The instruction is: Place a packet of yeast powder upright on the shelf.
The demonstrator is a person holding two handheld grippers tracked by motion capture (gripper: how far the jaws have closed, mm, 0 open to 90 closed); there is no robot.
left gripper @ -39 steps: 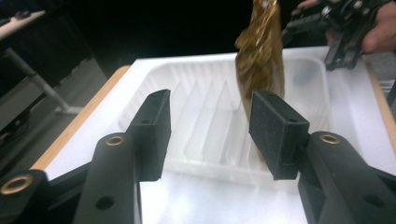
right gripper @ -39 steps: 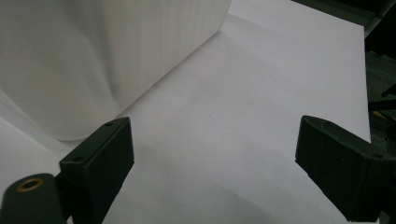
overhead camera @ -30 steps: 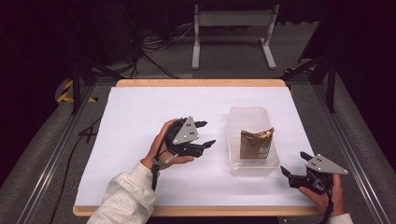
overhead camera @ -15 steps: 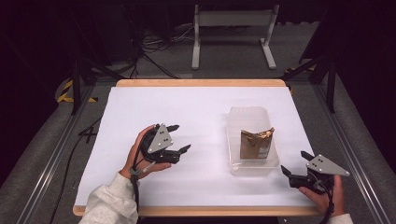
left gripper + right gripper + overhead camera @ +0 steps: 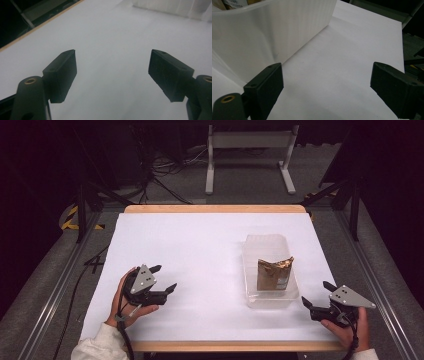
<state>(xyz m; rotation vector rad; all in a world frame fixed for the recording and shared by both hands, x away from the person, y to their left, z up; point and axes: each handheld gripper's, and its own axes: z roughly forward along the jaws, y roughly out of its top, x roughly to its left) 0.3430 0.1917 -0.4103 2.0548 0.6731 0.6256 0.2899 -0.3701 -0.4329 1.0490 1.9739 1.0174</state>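
A clear plastic bin [image 5: 266, 242] stands right of the table's middle, with a crumpled brown paper bag [image 5: 274, 274] upright inside it. My left gripper [image 5: 164, 277] rests low over the white tabletop at the near left, well away from the bin. Its jaws have just been opening and stand open with nothing between them [image 5: 113, 53]. My right gripper [image 5: 316, 293] sits at the near right corner, just past the bin's near right corner. It is open and empty [image 5: 327, 67], and the bin's translucent wall [image 5: 274, 30] stands close on its left.
The white table [image 5: 200, 245] has a wooden edge at the far and near sides. Metal rails run along both sides of it. A stand and cables lie on the floor beyond. The bin's pale wall [image 5: 175, 7] shows far ahead of the left jaws.
The left hand has moved left and toward the near edge, away from the bin, sinking closer to the table. Its jaws have spread wider. The right hand has kept still.
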